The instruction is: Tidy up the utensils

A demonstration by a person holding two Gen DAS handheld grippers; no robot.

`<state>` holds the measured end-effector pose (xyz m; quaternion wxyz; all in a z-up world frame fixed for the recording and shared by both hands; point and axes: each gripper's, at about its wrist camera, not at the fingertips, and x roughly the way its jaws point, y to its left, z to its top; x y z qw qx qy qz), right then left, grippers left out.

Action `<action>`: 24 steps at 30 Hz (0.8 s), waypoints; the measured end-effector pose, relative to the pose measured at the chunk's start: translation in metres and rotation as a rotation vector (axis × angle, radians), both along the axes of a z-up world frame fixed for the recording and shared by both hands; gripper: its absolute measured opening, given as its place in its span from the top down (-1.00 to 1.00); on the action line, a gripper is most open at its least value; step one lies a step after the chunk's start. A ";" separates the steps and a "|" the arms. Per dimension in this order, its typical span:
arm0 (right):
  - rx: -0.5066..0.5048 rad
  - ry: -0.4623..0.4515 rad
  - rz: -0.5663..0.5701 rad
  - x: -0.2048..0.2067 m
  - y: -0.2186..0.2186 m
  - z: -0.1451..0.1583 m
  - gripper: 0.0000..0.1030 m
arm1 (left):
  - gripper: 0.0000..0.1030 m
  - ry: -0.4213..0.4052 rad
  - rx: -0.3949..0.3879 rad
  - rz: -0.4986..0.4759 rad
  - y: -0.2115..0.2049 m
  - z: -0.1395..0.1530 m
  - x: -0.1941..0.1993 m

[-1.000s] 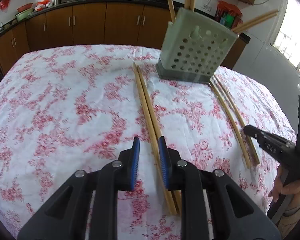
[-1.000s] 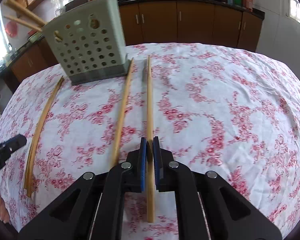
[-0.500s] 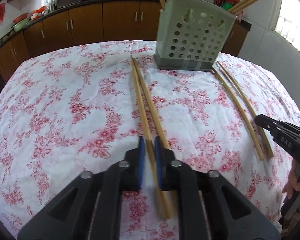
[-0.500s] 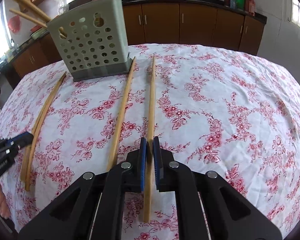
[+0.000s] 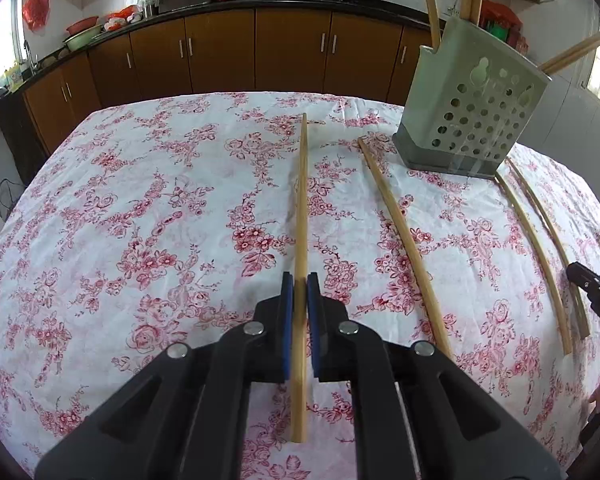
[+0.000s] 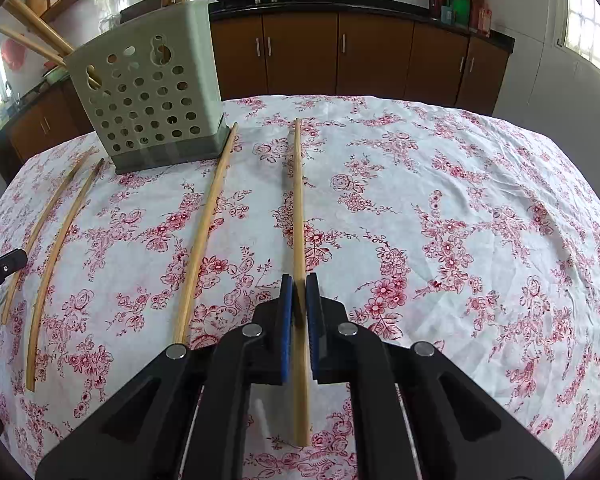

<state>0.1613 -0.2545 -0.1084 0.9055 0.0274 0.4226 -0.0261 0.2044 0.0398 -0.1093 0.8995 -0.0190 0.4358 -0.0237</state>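
Note:
My left gripper [image 5: 300, 292] is shut on a wooden chopstick [image 5: 301, 200] that runs straight ahead over the flowered cloth. Its mate [image 5: 404, 248] lies to the right, angled toward the pale green perforated holder [image 5: 472, 120], which has several chopsticks standing in it. My right gripper [image 6: 299, 292] is shut on another chopstick [image 6: 298, 200]; a second one [image 6: 204, 240] lies left of it, its tip by the holder [image 6: 148, 100]. The right gripper's tip [image 5: 592, 292] shows at the left wrist view's right edge.
A table under a white cloth with red flowers [image 5: 140, 220] carries everything. Two thin chopsticks [image 5: 532, 248] lie right of the holder in the left wrist view. The left gripper's tip [image 6: 0, 268] shows at the right wrist view's left edge. Brown cabinets [image 6: 340, 52] stand behind.
My left gripper shut on one chopstick of the pair and swung it left, away from its mate. The right gripper stayed shut on its chopstick and barely moved.

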 end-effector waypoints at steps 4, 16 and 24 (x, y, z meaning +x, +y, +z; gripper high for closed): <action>0.000 0.000 0.000 0.000 0.001 -0.001 0.85 | 0.81 0.000 -0.019 0.001 0.002 -0.001 -0.001; -0.008 0.001 0.001 0.002 0.003 -0.001 0.84 | 0.81 0.001 -0.028 0.003 0.001 -0.002 -0.001; -0.007 0.001 0.001 0.003 0.003 -0.001 0.84 | 0.81 0.001 -0.029 0.003 0.002 -0.002 -0.001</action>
